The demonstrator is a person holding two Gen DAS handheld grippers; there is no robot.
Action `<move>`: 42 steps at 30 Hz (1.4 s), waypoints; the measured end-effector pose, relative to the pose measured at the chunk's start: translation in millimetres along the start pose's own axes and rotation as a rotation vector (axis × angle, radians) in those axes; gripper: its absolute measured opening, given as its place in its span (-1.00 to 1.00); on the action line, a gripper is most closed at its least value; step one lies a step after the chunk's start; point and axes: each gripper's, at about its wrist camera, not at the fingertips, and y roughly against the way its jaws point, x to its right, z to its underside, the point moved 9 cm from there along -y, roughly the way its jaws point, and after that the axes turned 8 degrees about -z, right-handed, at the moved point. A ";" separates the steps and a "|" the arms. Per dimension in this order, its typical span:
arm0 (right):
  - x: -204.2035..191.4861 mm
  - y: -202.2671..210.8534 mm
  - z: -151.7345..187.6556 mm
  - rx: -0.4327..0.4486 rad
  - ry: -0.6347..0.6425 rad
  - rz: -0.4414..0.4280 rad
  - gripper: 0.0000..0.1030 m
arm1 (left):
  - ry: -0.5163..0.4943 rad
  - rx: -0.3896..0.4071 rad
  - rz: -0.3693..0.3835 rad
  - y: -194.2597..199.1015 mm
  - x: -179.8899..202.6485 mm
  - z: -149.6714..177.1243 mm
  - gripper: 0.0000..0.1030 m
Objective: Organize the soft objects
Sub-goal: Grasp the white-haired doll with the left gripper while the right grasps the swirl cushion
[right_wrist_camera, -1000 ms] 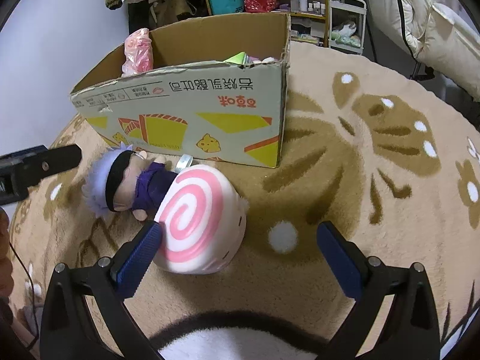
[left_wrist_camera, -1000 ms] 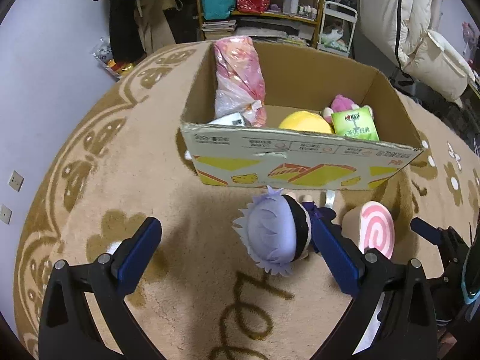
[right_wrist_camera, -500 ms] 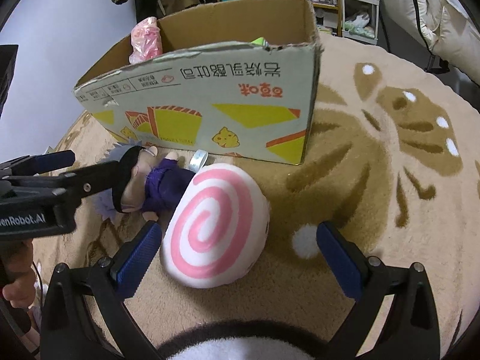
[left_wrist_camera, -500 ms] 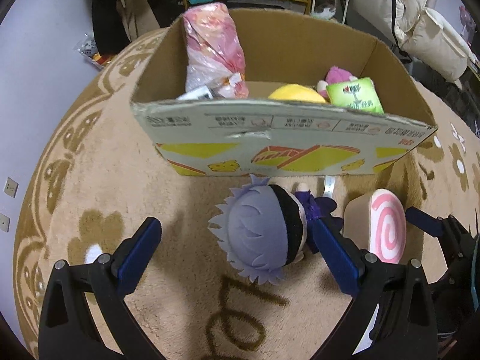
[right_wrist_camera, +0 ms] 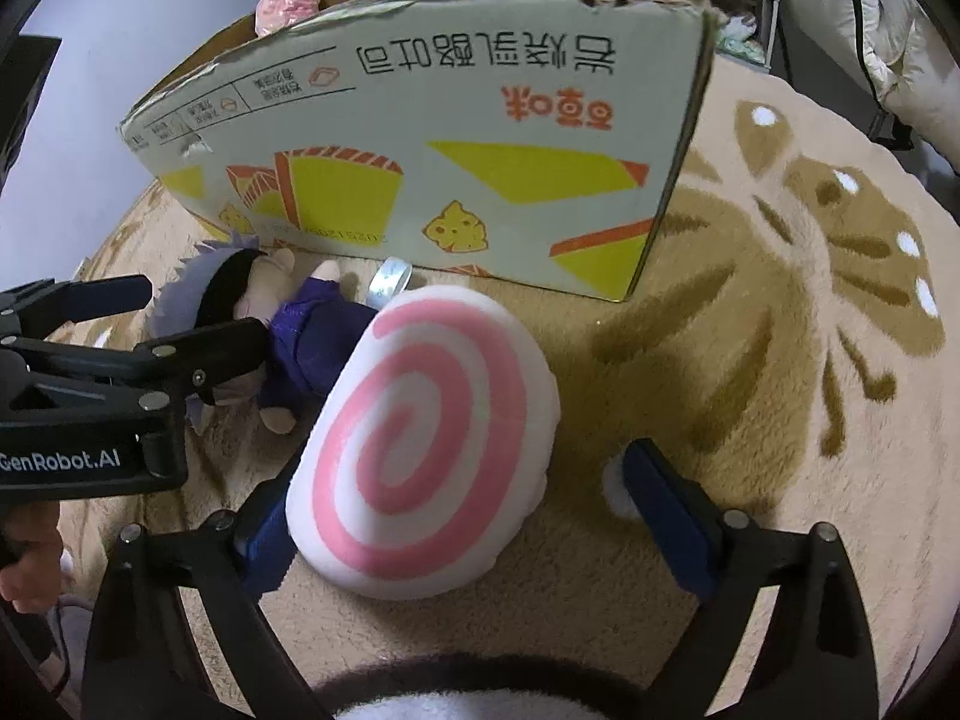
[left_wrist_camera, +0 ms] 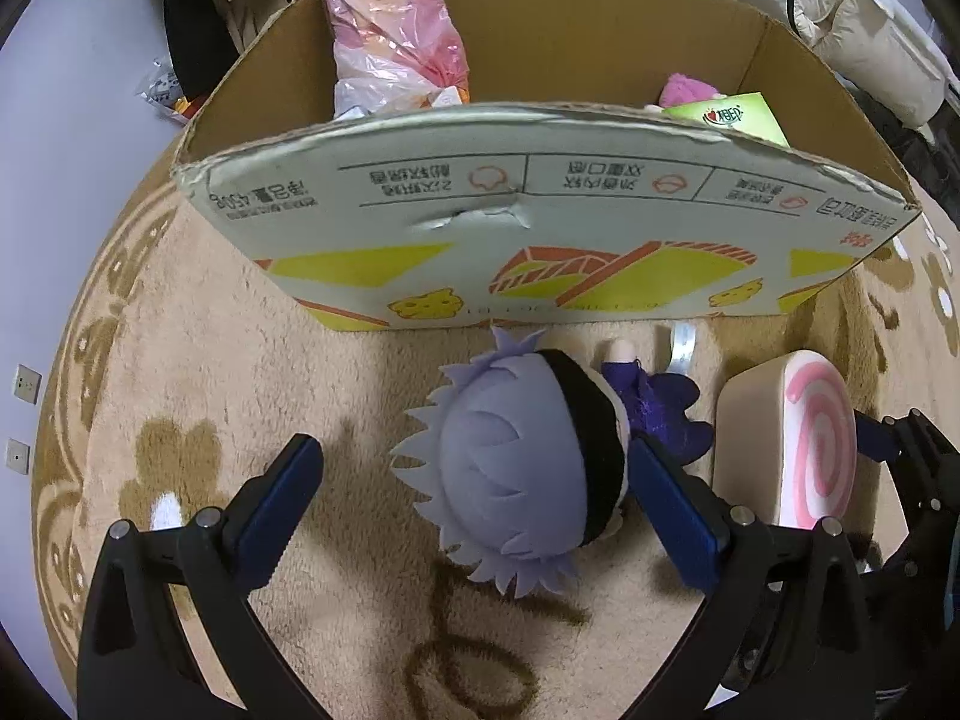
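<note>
A plush doll with lavender spiky hair, a black blindfold and purple clothes (left_wrist_camera: 528, 474) lies on the beige rug in front of a cardboard box (left_wrist_camera: 540, 228). My left gripper (left_wrist_camera: 480, 498) is open, its fingers on either side of the doll's head. Beside the doll lies a white cushion with a pink spiral (right_wrist_camera: 420, 438), also at the right of the left wrist view (left_wrist_camera: 798, 438). My right gripper (right_wrist_camera: 462, 510) is open around the cushion, with the left finger touching its edge. The doll (right_wrist_camera: 288, 324) and the left gripper (right_wrist_camera: 144, 324) show in the right wrist view.
The box holds a pink plastic bag (left_wrist_camera: 396, 54), a green tissue pack (left_wrist_camera: 732, 120) and a pink plush (left_wrist_camera: 684, 87). A metal ring (right_wrist_camera: 390, 279) lies by the box's base. Shelves, clothes and white bedding stand behind. A hand (right_wrist_camera: 27, 564) shows at the lower left.
Both grippers have moved forward and down. The doll's head now lies between the left fingers, and the spiral cushion lies between the right fingers. Both stay open.
</note>
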 end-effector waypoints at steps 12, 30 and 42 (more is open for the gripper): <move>-6.2 2.7 -4.0 0.006 0.003 0.003 0.84 | 0.042 -0.021 0.057 -14.6 -7.3 -5.3 0.97; -15.3 8.2 -7.5 0.013 0.018 -0.033 0.26 | 0.051 -0.039 0.194 -19.5 -8.5 -1.3 0.07; -1.6 27.5 -9.1 0.068 -0.035 -0.042 0.14 | 0.051 0.062 0.057 12.2 -24.0 4.3 0.06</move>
